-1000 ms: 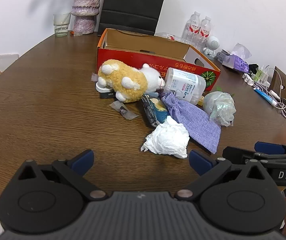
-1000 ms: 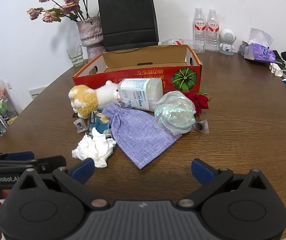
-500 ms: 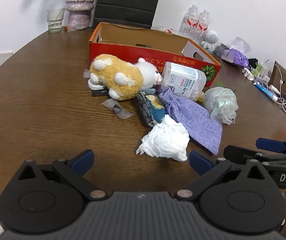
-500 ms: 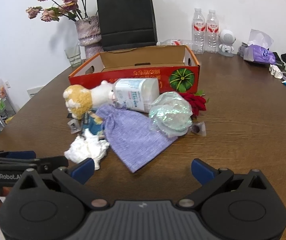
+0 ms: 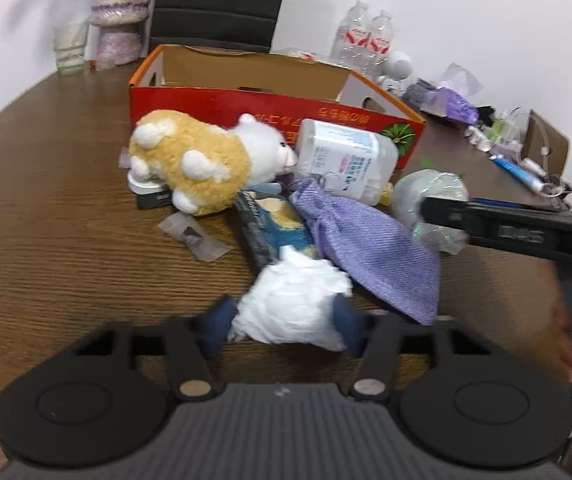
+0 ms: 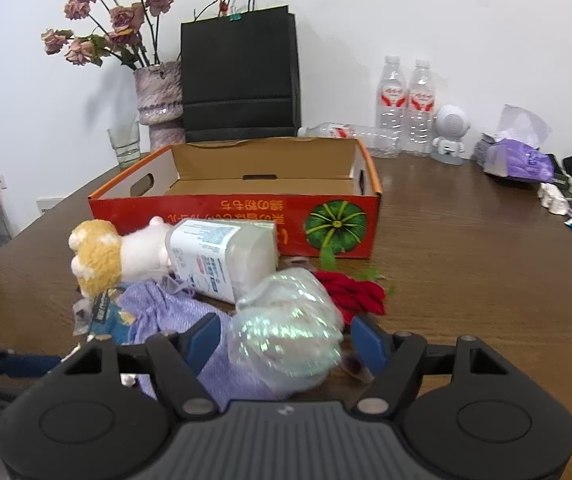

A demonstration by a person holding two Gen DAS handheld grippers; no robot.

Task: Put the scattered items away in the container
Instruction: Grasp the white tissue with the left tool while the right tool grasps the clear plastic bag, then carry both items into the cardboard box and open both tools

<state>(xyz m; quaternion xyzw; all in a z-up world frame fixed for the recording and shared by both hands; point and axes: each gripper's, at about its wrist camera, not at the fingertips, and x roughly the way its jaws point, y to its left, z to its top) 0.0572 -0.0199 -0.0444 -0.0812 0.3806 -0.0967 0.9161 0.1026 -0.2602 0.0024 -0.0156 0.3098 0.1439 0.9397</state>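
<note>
Two grips at once: both hand-held grippers are closing, each on its own soft item, in front of the open box.
Left gripper (image 5: 284, 326): its blue pads flank the crumpled white tissue (image 5: 292, 306) and seem to touch its sides; the jaws are closing and the wad sits between them, on the table (image 5: 46, 240).
Doing it well, left: the tissue likely squashes easily, so squeeze until the wad firms up, and lift straight so the snack packet (image 5: 270, 224) just behind it is not dragged along.
Right gripper (image 6: 284, 340): jaws closing around the iridescent plastic ball (image 6: 286, 332), which lies partly on the purple cloth pouch (image 6: 166, 304); the pads stand just beside it and firm contact is not clear.
Doing it well, right: the crinkly film looks slippery, so grip across its widest part and keep the left pad off the pouch cloth.
Container: the red cardboard box (image 6: 238, 210) stands behind the pile, open-topped, and its visible interior looks bare.
Only the left view shows: the small clear wrapper (image 5: 196, 236) beside the plush toy (image 5: 202, 160), and the right gripper's body reaching in from the side.
Only the right view shows: the box's bare floor, the red fabric rose (image 6: 356, 290) beyond the ball, and the lying white bottle (image 6: 222, 256) end-on.
</note>
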